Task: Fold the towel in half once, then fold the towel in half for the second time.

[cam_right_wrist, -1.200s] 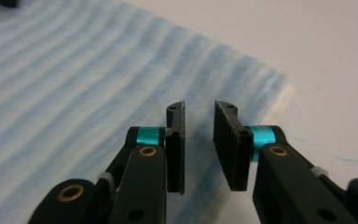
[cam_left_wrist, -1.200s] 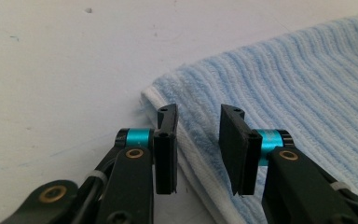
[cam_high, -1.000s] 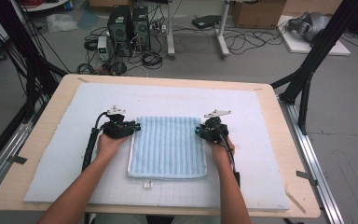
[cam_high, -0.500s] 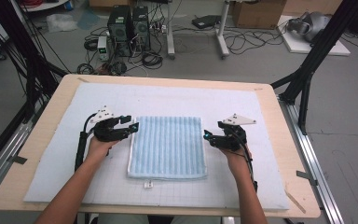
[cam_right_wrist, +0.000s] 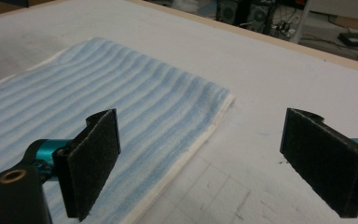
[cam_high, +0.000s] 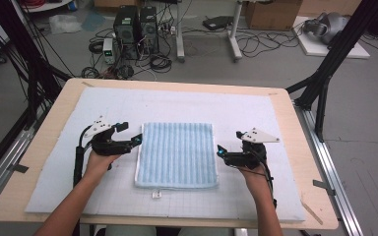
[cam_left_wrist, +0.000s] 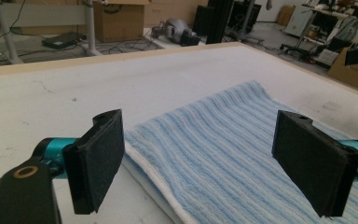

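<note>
Blue striped towel point(cam_high: 177, 155) lies folded flat mid-table on the white mat point(cam_high: 256, 110), roughly square, a bit longer front-to-back, stripes running away from the person. Terry ribbing, soft pile, white hem visible along the left and near edges; layered fold edge shows in the left gripper view point(cam_left_wrist: 223, 154). A small white tag point(cam_high: 156, 195) sits on the mat just off the near edge.

Key relation: towel sits between the two tools. Left gripper point(cam_high: 134, 140) is just beside the towel's left edge, tips pointing in at it, about touching distance but apart. Right gripper point(cam_high: 221, 152) is just off the right edge, also pointing inward, slightly nearer the person. Both about equally near; left maybe a hair closer.

Jaws: both have just been opening and now stand spread wide, nothing between the pads. In the left gripper view the pads point(cam_left_wrist: 98, 163) frame the towel surface without pressing it; in the right gripper view the left pad point(cam_right_wrist: 91, 161) hangs over the towel point(cam_right_wrist: 98, 107), the other over bare mat.

Mat is a faintly gridded white sheet on a wooden table point(cam_high: 295, 128). Cables and computer towers point(cam_high: 135, 24) on the floor beyond.
</note>
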The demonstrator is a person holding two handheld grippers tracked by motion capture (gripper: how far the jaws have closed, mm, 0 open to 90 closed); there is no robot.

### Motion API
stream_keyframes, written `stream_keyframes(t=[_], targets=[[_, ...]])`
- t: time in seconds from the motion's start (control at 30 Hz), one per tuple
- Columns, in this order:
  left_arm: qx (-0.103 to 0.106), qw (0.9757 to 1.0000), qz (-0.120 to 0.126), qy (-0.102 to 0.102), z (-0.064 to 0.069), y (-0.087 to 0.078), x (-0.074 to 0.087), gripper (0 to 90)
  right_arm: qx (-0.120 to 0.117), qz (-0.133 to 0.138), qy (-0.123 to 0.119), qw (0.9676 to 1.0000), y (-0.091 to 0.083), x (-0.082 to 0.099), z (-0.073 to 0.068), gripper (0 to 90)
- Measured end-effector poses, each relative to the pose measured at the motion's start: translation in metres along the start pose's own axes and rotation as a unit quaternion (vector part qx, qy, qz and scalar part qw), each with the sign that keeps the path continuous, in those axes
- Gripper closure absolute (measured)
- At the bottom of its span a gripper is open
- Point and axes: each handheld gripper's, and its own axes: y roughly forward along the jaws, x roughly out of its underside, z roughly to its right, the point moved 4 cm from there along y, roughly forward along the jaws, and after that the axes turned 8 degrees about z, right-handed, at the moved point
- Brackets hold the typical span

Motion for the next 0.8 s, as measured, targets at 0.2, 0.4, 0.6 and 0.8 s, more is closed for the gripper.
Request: stream_keyframes(t=[0.2,0.4,0.6,0.8], targets=[[-0.011,0.9999,0.007,0.002,-0.002,-0.005,-0.006,17.5,0.003,-0.005,0.008,0.9999,-0.001,0.003,0.002,11.2],[-0.011,0.9999,0.005,-0.008,-0.005,-0.005,-0.006,17.5,0.005,-0.006,0.013,0.9999,-0.002,0.004,0.004,11.2],[-0.017,0.9997,0.003,-0.015,-0.009,-0.003,-0.004,17.5,0.003,-0.012,0.012,0.9998,-0.001,0.006,0.003,11.3],[-0.033,0.9989,-0.018,-0.027,-0.019,0.004,-0.003,17.6,0.001,-0.020,0.014,0.9997,-0.002,0.010,0.002,11.3]])
